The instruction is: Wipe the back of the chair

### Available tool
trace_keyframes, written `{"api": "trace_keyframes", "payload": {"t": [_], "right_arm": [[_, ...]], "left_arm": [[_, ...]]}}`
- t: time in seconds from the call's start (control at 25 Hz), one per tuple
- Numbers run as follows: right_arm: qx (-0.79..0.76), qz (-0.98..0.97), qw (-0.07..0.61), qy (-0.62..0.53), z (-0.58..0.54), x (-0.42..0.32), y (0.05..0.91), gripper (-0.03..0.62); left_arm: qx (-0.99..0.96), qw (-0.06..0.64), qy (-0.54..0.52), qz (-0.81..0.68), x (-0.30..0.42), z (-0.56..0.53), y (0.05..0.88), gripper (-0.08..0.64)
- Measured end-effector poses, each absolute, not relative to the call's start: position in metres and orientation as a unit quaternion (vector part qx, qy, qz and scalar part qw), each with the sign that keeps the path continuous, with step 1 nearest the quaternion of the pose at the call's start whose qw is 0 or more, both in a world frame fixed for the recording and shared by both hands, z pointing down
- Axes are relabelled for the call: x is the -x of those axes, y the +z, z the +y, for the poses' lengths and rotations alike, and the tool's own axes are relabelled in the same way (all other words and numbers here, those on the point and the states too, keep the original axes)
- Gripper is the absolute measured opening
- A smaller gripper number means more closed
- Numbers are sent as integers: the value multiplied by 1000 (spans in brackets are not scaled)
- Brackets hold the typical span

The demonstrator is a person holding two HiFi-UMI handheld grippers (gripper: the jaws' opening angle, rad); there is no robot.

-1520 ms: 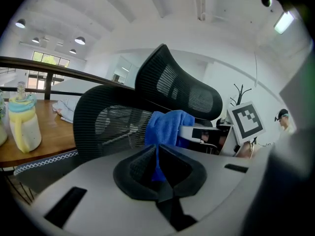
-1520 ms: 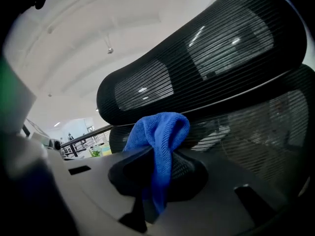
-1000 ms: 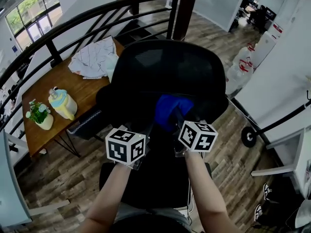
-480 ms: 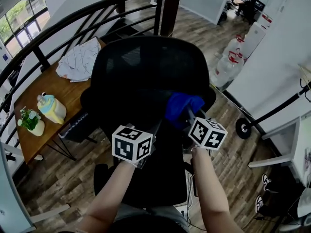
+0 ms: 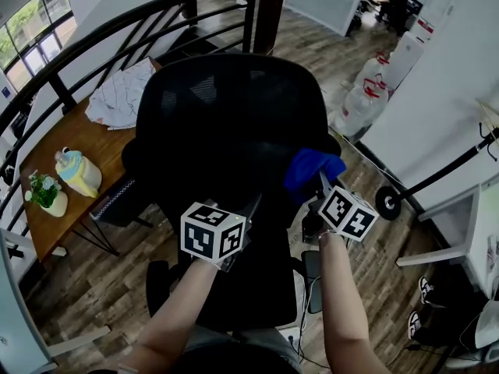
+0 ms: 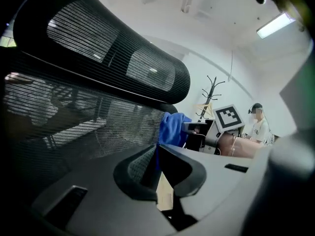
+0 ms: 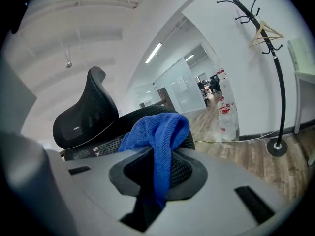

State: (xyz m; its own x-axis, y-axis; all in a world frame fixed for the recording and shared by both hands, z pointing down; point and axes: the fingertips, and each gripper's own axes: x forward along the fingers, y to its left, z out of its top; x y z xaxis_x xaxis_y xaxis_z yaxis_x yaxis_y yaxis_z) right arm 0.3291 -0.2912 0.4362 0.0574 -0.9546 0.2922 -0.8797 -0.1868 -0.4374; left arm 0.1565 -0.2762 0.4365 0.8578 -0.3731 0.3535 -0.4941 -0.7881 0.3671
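The black mesh chair back (image 5: 234, 123) fills the middle of the head view. My right gripper (image 5: 321, 184) is shut on a blue cloth (image 5: 312, 170), which sits at the right edge of the chair back. In the right gripper view the cloth (image 7: 157, 136) drapes out from between the jaws of the right gripper (image 7: 157, 181), with the chair (image 7: 88, 112) to the left behind it. My left gripper (image 5: 249, 206) points at the lower chair back. Seen in the left gripper view, the left gripper (image 6: 157, 166) has its jaws together with nothing seen between them, beside the mesh (image 6: 98, 82).
Left of the chair, a wooden table (image 5: 78, 142) carries a striped shirt (image 5: 121, 92), a pale jug (image 5: 78, 171) and a small plant (image 5: 45, 193). A black railing (image 5: 93, 45) curves behind. Water bottles (image 5: 362, 100) and a coat stand base (image 5: 387, 202) are on the right.
My right gripper has carried the blue cloth rightward across the chair back to its right edge. The left gripper has stayed about where it was.
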Motion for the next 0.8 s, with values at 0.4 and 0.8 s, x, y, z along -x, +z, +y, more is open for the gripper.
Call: {"api": "trace_keyframes", "payload": {"t": [0.4,0.8], "right_arm": [[737,615,81,-269,-268,-340,439,72],[678,674,71,-283,-249,-279,445,71]], "left_arm": [[-928,236,141,-251,-142,-269,444,28],[-912,244,143,-296,-84,-264,450,28]]}}
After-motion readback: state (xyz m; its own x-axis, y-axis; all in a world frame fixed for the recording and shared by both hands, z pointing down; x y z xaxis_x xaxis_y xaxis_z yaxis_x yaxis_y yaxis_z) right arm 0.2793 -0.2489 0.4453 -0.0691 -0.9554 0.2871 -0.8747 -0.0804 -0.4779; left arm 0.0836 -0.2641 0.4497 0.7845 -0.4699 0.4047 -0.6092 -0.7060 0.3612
